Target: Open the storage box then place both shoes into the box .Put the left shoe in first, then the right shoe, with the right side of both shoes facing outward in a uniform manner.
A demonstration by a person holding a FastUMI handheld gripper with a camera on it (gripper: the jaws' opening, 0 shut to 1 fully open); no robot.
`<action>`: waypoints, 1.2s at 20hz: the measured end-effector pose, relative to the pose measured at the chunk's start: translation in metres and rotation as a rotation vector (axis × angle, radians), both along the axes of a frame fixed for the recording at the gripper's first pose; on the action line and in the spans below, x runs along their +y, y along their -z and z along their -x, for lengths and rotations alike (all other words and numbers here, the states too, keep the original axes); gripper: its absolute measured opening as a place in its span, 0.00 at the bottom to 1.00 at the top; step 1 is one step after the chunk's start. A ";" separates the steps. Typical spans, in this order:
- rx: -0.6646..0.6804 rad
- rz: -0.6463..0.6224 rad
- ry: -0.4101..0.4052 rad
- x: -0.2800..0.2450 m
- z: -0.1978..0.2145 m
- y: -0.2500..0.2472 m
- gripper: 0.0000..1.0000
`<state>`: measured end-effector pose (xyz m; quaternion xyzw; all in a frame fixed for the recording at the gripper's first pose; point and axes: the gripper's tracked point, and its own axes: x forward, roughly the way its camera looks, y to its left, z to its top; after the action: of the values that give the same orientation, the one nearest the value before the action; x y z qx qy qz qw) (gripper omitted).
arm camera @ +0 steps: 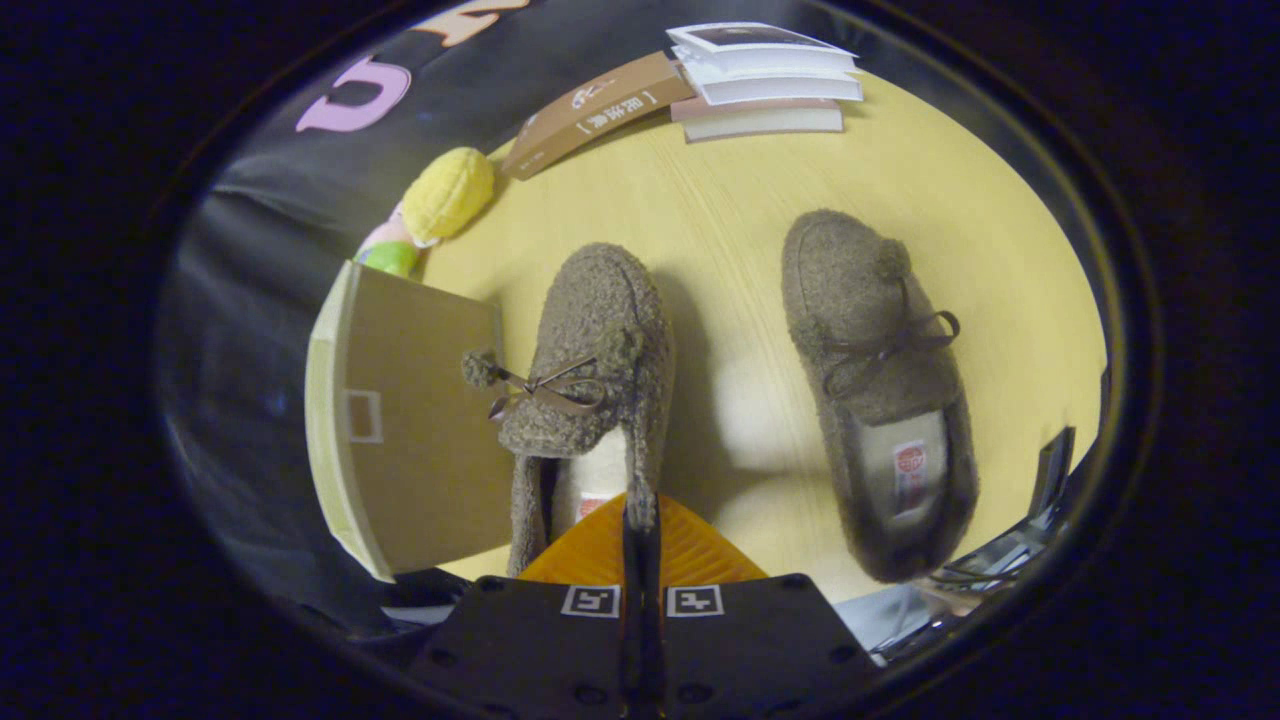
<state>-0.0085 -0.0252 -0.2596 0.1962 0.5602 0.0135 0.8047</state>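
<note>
We see the yellow wooden table (760, 200) filling most of the frame, from the centre out to the right. At the left of the frame stands the cardboard storage box (420, 430), its plain brown face turned to us; we cannot tell from here whether that face is a raised lid or a side wall, nor see any of its inside.

Right of centre lies one fuzzy brown slipper (875, 370), flat on the table with its opening up and its toe pointing to the top of the frame. At the centre, just right of the box, is the other slipper (590, 370), tipped on its side with its bow and pom-poms turned towards the box. The gripper (640, 525) at the bottom centre is clenched on this slipper's heel edge, both fingers pressed close together on the fuzzy rim.

We judge that this is the left shoe being carried to the box. To do it well, we should keep the pinch firm on the soft collar, lift the toe clear of the box's near edge, and turn the shoe so its right side faces outward before lowering it.

At the top of the frame lie a stack of books (765, 85) and a brown carton (600, 110); at upper left sits a yellow plush toy (448, 192), partly behind the box. Dark gear at lower right is cut off and hard to make out.
</note>
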 end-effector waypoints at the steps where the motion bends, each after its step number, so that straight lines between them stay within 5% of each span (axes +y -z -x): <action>1: -0.013 -0.028 0.009 0.006 -0.001 -0.011 0.03; 7: -0.095 -0.130 -0.003 0.048 -0.007 -0.079 0.03; 14: -0.118 -0.292 -0.112 0.140 -0.005 -0.125 0.03; 24: -0.054 -0.223 -0.176 0.241 -0.028 -0.059 0.03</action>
<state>0.0195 0.2156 -0.2006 0.2340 0.5485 0.1512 0.7884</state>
